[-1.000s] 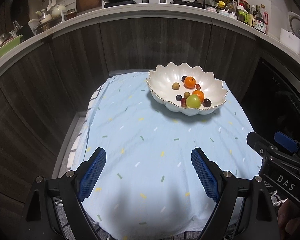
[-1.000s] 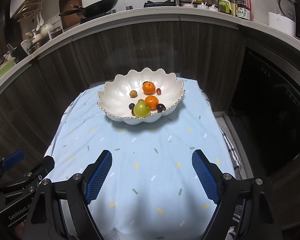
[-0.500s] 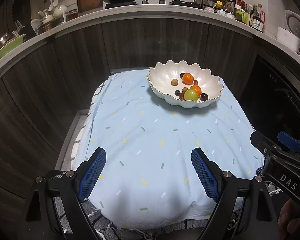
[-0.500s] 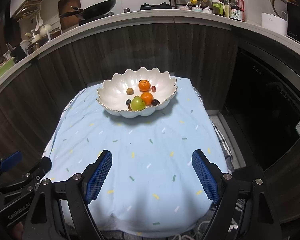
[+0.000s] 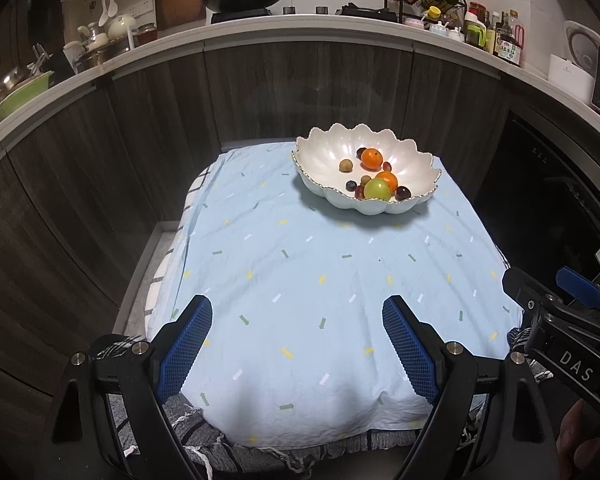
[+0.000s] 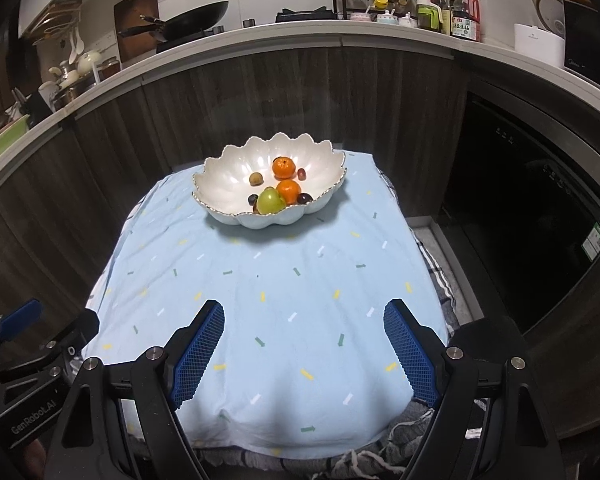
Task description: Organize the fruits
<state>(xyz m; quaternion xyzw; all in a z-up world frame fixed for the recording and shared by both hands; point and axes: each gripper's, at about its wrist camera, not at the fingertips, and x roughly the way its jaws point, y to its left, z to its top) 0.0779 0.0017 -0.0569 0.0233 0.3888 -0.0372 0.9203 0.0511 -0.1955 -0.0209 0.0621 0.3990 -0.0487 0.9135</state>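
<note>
Both pairs of tongs hang over the near end of the worktop, each spread wide with nothing between its blue pads. The left tongs (image 5: 297, 346) sit toward the near left of the cloth (image 5: 300, 280); the right tongs (image 6: 304, 354) sit just beside them, and each pair shows at the edge of the other's view. Neither is touching the cloth as far as I can see.

The fruit is all in the bowl (image 6: 228, 184), a white scalloped dish with a gilt rim, standing at the far end of the worktop, well apart from both tongs. In it lie two oranges: one (image 6: 283, 168) toward the back and one (image 6: 289, 191) nearer the front. A green apple (image 6: 271, 201) leans against the front orange, close to the near rim. A small brown fruit (image 6: 255, 178) sits alone to the left of the oranges. A reddish grape (image 6: 301, 174) lies right of the back orange, and a dark one (image 6: 304, 198) rests by the right rim. Another dark one (image 6: 253, 199) is left of the apple.

The cloth is pale blue with little coloured dashes, and a checked blanket (image 6: 436, 272) peeps out from under it. Behind runs a kitchen counter (image 6: 380, 36) with a wok (image 6: 196, 20), bottles (image 6: 464, 16) and a rice cooker (image 6: 548, 4).
</note>
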